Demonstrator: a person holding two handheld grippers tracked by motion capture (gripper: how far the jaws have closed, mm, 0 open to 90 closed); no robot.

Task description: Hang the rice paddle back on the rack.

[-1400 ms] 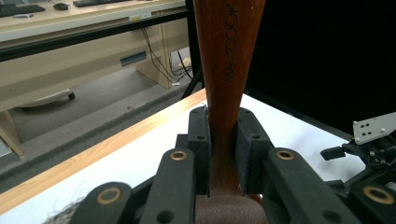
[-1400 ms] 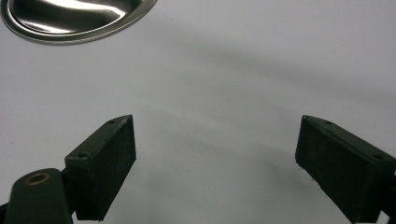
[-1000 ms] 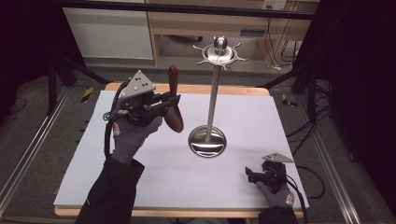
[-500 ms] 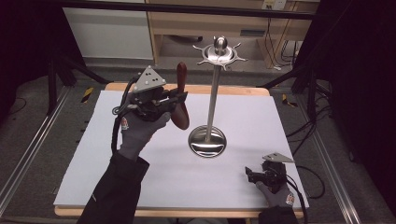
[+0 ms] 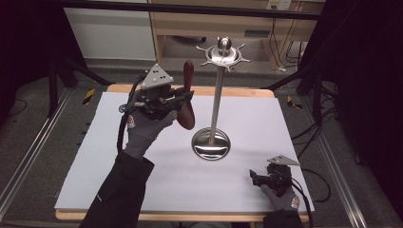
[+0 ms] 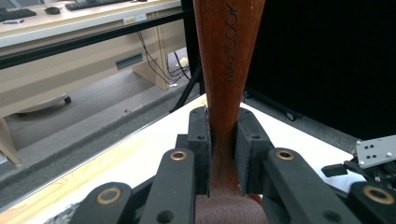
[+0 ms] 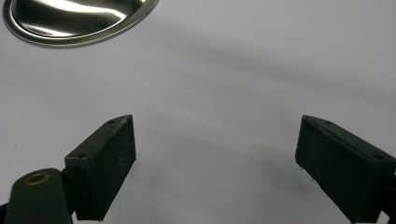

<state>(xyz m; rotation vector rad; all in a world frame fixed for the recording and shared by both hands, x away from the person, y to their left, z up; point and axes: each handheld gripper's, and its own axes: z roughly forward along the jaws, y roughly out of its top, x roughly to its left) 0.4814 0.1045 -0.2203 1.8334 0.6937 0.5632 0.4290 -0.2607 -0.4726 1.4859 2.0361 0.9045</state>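
Observation:
My left gripper [image 5: 183, 100] is raised over the back left of the table, shut on a dark red-brown wooden utensil [image 5: 188, 76] that stands nearly upright. In the left gripper view the pads [image 6: 247, 149] press both sides of the utensil [image 6: 226, 60], which bears the word MAYCOOK. Just right of it rises a steel stand [image 5: 217, 102] with a round base [image 5: 211, 143] and a ring of hooks [image 5: 223, 54] on top. My right gripper [image 5: 256, 178] rests low at the front right, open, with bare white surface between its jaws [image 7: 215, 163].
A white sheet [image 5: 119, 161] covers the wooden table. The stand's shiny base [image 7: 74, 21] lies ahead and to the left of the right gripper. Behind the table are a wooden desk [image 5: 190, 28] and cables; dark tripod legs stand at both sides.
My left hand has carried the utensil up and to the right, closer to the stand, and the utensil now stands more upright. The right gripper has stayed put.

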